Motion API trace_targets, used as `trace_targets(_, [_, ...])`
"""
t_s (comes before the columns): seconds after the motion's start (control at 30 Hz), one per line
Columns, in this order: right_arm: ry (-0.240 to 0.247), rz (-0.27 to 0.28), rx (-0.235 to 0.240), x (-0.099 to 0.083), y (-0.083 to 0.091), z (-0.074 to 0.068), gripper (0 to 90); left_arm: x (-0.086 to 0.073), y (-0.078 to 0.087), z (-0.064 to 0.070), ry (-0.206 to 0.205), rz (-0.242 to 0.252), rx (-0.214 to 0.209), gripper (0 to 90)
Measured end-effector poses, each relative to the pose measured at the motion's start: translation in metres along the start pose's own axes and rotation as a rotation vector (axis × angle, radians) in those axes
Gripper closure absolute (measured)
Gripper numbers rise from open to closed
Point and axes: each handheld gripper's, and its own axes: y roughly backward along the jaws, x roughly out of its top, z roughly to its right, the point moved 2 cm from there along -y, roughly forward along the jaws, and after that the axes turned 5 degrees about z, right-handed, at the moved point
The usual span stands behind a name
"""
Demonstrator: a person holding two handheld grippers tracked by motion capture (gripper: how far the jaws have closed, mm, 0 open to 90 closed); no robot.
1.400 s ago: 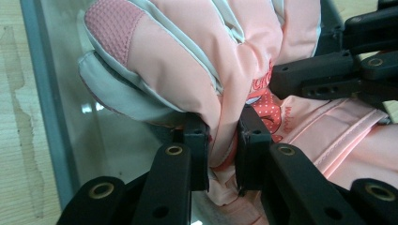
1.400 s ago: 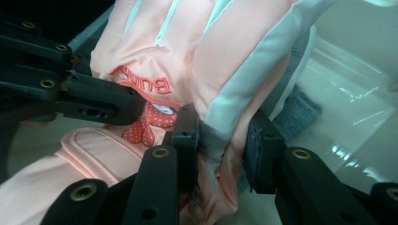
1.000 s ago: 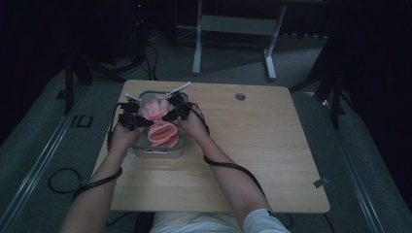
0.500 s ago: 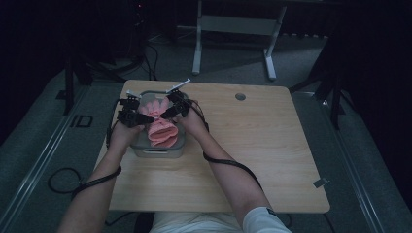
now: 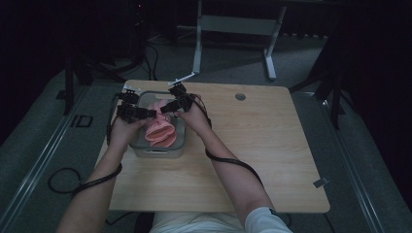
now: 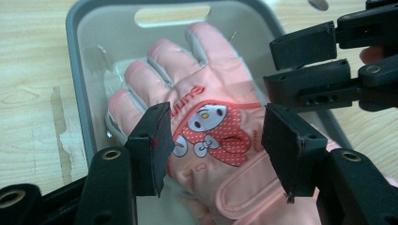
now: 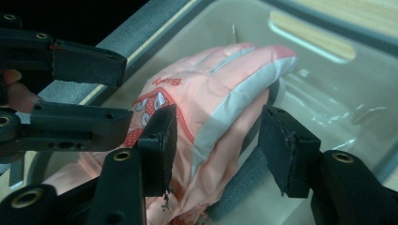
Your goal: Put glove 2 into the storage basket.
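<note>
Glove lying flat in tray at table's ten o'clock, left gripper and right gripper both spread just above it, grasp step likely pending, next calling for lowering and pinching the fabric.

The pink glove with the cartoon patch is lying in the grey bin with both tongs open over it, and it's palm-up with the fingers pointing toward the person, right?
Not quite: in the left gripper view the pink glove points its fingers toward the bin's far handle slot, away from the person, patch side up. The rest holds: left tongs and right tongs are open over it.
</note>
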Motion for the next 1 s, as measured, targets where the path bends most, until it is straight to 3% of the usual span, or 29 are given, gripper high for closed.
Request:
trace_targets(0.3, [0.033, 0.023, 0.013, -0.002, 0.025, 0.0, 41.6, -0.004, 0.013, 0.011, -0.025, 0.027, -0.028, 42.4])
trace_targets(0.4, [0.045, 0.03, 0.015, -0.006, 0.033, 0.002, 39.9, -0.005, 0.017, 0.018, -0.04, 0.04, -0.042, 41.3])
trace_targets(0.57, [0.04, 0.053, 0.007, -0.015, 0.048, 0.009, 35.1, -0.008, 0.019, 0.037, -0.1, 0.053, -0.044, 40.6])
trace_targets(0.7, [0.047, 0.036, 0.046, -0.024, 0.057, 0.015, 26.3, -0.01, 0.017, 0.046, -0.11, 0.06, -0.055, 39.7])
trace_targets(0.8, [0.047, 0.036, 0.048, -0.031, 0.063, 0.02, 24.3, -0.011, 0.015, 0.056, -0.151, 0.069, -0.055, 33.1])
trace_targets(1.0, [0.056, 0.061, 0.039, -0.042, 0.073, 0.027, 21.1, -0.012, 0.014, 0.079, -0.226, 0.079, -0.128, 18.6])
